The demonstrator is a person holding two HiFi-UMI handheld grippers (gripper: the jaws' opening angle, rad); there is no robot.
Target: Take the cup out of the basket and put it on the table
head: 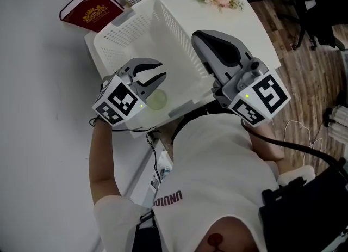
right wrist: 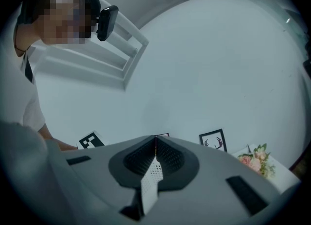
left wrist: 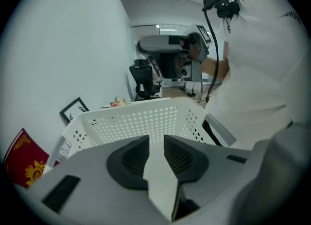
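White laminate table (head: 255, 22): bare along its right edge, which I judge the natural set-down spot.

White perforated plastic basket (head: 130, 25): fills the worktop's left half, its near corner at the near edge. High walls; anything lifted out must clear the rim.

2 hand-held grippers:
- Right gripper (head: 198, 37): jaws pressed together at the tips, nothing between them, poised above the basket's right rim. Idle; best kept off the basket.
- Left gripper (head: 155, 77): jaws parted by a narrow gap and empty, hanging over the basket's near corner. Its own view looks across to the far wall, not down at the cup.

1 pale green cup (head: 157, 101): on the basket floor in the near corner, directly below the left gripper, untouched.

Handling note: the gap looks too narrow for the cup's body. Widen the jaws or take 1 wall of the rim, tip the gripper downward, descend straight, close gently, then lift vertically before crossing the rim.
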